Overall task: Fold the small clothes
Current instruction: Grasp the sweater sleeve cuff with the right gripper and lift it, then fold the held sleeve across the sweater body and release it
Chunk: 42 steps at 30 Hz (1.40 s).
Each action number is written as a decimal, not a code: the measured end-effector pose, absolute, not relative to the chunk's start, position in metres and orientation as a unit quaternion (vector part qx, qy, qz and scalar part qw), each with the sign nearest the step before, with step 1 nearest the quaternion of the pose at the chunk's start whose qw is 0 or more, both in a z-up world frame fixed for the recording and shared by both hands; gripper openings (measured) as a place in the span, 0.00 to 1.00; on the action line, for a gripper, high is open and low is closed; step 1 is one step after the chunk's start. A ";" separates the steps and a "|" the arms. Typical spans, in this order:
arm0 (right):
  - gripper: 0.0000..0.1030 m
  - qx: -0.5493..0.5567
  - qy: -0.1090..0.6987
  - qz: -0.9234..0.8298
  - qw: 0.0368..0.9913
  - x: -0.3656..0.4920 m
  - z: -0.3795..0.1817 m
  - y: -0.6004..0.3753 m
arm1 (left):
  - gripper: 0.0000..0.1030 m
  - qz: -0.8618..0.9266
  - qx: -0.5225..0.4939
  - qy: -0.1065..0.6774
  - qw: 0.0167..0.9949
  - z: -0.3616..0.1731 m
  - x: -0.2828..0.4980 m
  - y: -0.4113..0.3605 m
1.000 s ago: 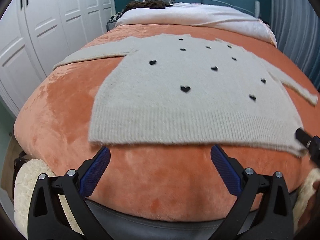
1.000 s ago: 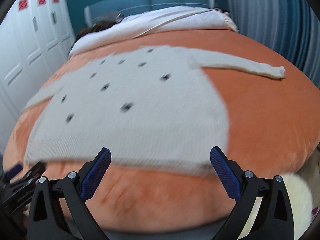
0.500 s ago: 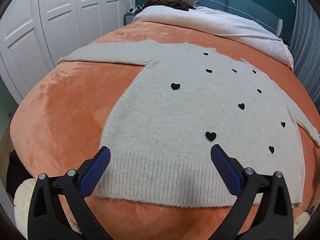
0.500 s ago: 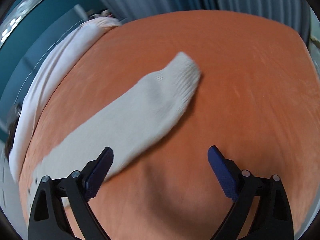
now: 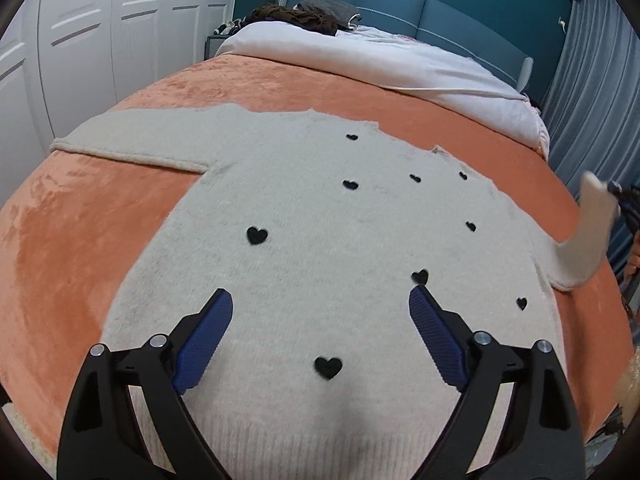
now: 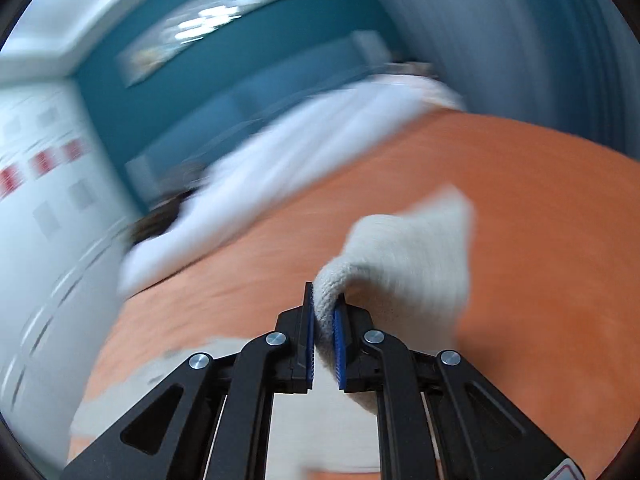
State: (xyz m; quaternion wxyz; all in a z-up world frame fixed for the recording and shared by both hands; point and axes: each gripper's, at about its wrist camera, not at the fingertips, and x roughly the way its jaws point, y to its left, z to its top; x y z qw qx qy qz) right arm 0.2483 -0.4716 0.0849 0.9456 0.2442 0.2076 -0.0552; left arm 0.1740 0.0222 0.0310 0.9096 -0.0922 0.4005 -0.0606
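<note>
The cream knitted sweater dotted with small black hearts (image 5: pixel 320 240) lies flat, front up, on the orange plush blanket (image 5: pixel 80 240) that covers the bed, its left sleeve (image 5: pixel 132 146) stretched out toward the white wardrobe doors (image 5: pixel 80 40). The step in hand looks like folding the right sleeve (image 6: pixel 404 264) inward over the body. To do it well, the cuff should travel in a low arc across the chest and be laid down straight, so the fold line falls at the shoulder seam and the knit neither bunches nor drags the body askew; the free gripper could pin the hem or side while the sleeve crosses. The right gripper (image 6: pixel 322 344) has just clamped down, and its blue pads pinch the cuff end of that sleeve, which rises off the blanket and curls over the fingertips; the view is streaked with blur, and the tool points shallowly downward. The left gripper (image 5: pixel 320 320) hangs over the lower body of the sweater, tilted steeply down, its jaws spread wide with nothing between them, though they have just narrowed a little.
</note>
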 end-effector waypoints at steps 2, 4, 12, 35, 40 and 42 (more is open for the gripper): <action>0.13 0.229 0.223 0.046 0.946 0.279 0.089 -0.398 | 0.85 -0.069 -0.108 0.394 0.910 0.036 0.183 0.021; 0.23 0.221 0.259 0.121 0.932 0.308 0.066 -0.332 | 0.90 -0.077 -0.131 0.392 0.907 0.041 0.195 0.021; 0.39 0.263 0.344 0.099 0.896 0.293 -0.030 -0.284 | 0.95 -0.116 -0.205 0.413 0.880 0.039 0.269 0.027; 0.10 0.397 0.289 0.013 0.871 0.262 -0.062 -0.384 | 0.06 -0.164 -0.318 0.402 0.843 0.035 0.401 0.014; 0.08 0.336 0.356 -0.001 0.872 0.282 -0.085 -0.361 | 0.07 -0.116 -0.282 0.458 0.835 -0.021 0.397 0.032; 0.05 0.347 0.380 -0.012 0.858 0.284 -0.110 -0.363 | 0.07 -0.106 -0.273 0.487 0.823 -0.054 0.392 0.032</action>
